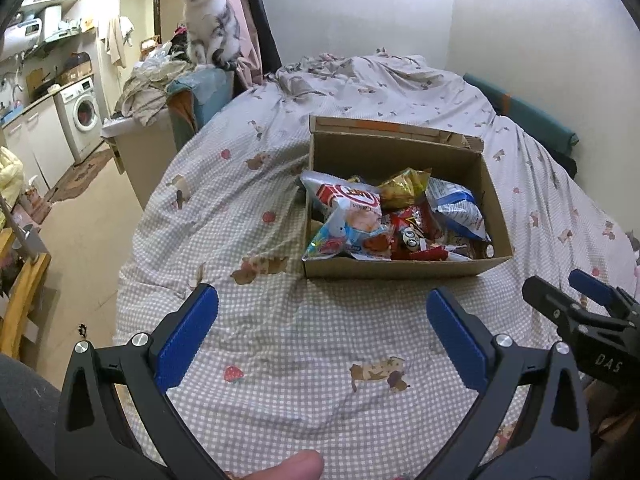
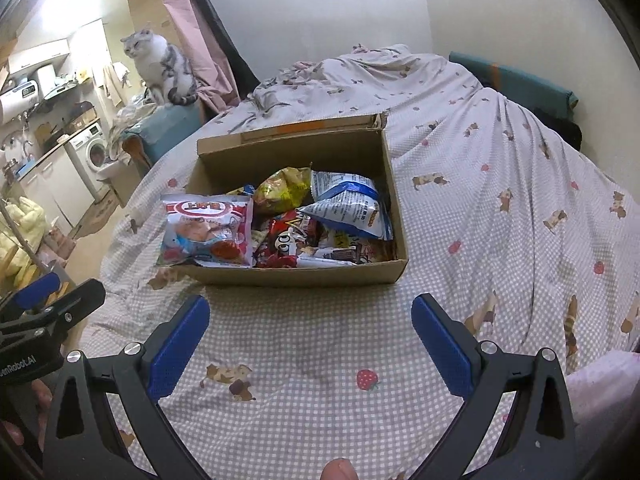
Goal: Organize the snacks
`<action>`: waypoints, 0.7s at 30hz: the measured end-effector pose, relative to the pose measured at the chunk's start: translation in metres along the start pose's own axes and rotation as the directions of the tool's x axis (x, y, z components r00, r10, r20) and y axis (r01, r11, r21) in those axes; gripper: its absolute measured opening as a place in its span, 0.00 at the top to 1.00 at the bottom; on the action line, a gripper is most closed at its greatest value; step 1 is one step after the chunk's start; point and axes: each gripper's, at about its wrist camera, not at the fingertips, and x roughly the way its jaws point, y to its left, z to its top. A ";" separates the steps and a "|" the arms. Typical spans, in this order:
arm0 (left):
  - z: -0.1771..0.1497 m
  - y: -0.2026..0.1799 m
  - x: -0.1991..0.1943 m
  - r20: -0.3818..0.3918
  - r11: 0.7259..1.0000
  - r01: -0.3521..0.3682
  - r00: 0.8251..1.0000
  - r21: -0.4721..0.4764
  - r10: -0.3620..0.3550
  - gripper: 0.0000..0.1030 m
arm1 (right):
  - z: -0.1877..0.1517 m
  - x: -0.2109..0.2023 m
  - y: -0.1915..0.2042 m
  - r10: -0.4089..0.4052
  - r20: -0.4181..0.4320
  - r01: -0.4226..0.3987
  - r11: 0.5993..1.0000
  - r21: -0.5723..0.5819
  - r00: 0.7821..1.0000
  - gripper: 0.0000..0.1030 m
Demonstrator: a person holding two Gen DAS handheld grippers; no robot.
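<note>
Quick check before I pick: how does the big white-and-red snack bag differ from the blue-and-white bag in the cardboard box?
The white-and-red snack bag lies flat at the box's left end, overhanging the left wall; the blue-and-white snack bag sits crumpled and tilted against the right wall. The white-and-red one shows a red oval logo, the blue one small print. Both lie on top of the pile in the cardboard box, clear of both open grippers.

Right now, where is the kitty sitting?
In both views the cat sits far back on the left, atop a blue-draped piece of furniture beside the bed, well behind the cardboard box.
</note>
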 end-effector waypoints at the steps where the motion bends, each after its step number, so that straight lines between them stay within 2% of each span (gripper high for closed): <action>1: 0.000 0.000 0.000 -0.002 1.000 0.005 1.000 -0.003 -0.005 0.00 | 0.000 0.000 0.000 -0.001 0.000 0.001 1.000 0.001 1.000 0.00; 21: 0.000 0.000 0.000 -0.004 1.000 0.016 1.000 -0.006 -0.016 0.00 | 0.000 0.001 -0.001 -0.006 -0.003 0.006 1.000 -0.001 1.000 0.00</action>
